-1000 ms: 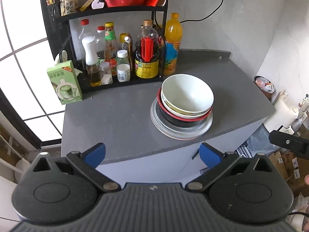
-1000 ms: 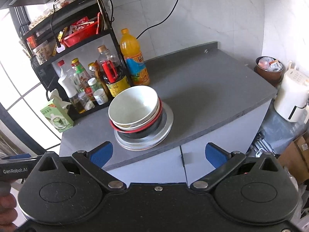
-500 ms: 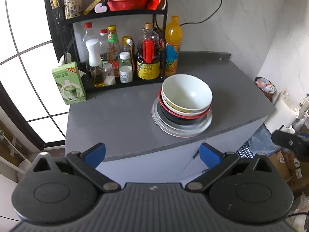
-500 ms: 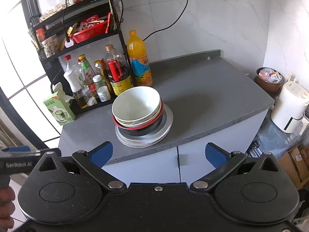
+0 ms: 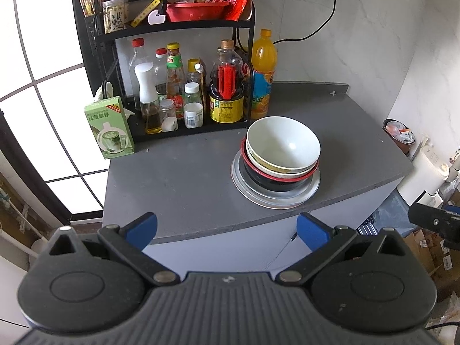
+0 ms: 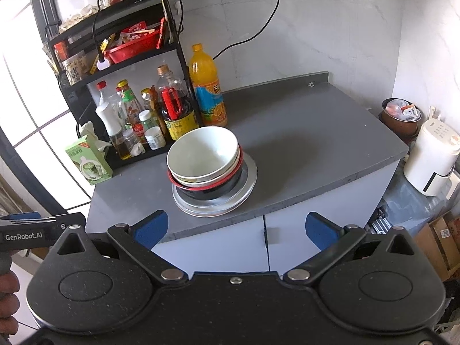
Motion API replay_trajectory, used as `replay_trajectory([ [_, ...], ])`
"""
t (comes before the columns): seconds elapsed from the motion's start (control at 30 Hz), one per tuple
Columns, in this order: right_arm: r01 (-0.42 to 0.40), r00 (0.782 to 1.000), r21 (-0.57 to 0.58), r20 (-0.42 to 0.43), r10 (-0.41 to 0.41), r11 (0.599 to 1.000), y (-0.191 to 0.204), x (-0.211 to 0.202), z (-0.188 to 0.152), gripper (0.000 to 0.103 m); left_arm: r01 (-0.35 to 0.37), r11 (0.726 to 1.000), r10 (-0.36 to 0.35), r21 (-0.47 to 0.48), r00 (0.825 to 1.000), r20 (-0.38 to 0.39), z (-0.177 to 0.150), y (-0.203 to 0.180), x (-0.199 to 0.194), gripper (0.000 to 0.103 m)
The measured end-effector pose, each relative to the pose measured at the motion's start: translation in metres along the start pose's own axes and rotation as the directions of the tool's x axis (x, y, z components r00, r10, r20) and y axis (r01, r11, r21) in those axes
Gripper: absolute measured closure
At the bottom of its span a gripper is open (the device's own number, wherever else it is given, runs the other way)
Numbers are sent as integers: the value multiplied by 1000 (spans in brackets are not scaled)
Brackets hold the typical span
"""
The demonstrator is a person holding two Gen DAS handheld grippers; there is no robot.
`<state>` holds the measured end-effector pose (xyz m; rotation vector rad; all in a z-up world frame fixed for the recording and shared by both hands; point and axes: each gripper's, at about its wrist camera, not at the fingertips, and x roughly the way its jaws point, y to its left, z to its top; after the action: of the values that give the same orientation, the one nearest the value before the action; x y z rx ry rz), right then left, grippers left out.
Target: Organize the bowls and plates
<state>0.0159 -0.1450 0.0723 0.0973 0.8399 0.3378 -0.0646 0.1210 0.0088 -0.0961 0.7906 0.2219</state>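
Observation:
A stack stands near the front of the grey counter (image 5: 184, 184): a white bowl (image 5: 283, 142) on top, nested in a red-rimmed black bowl (image 5: 276, 179), all on a silver plate (image 5: 250, 192). In the right wrist view the same white bowl (image 6: 201, 152) tops the black bowl (image 6: 218, 191) and plate (image 6: 244, 192). My left gripper (image 5: 227, 227) is open, held back from the counter's front edge with nothing between its fingers. My right gripper (image 6: 235, 228) is open too, also short of the counter and empty.
A black rack (image 5: 178, 28) with sauce bottles fills the counter's back left, an orange drink bottle (image 5: 263, 74) beside it and a green carton (image 5: 109, 128) at the left edge. A white appliance (image 6: 434, 155) and a brown pot (image 6: 401, 116) sit off the right end. Cupboard doors (image 6: 230, 244) lie below.
Both grippers have drawn back and risen from the counter, so the stack looks smaller and farther. The bowls and plate have not moved.

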Motion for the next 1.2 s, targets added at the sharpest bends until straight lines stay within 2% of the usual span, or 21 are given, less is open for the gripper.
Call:
replay_trajectory([
  [1.2, 11, 1000, -10, -1, -11, 1000, -11, -3, 5, 0, 3, 999, -2, 36, 1000, -15, 10, -15, 4, 1],
])
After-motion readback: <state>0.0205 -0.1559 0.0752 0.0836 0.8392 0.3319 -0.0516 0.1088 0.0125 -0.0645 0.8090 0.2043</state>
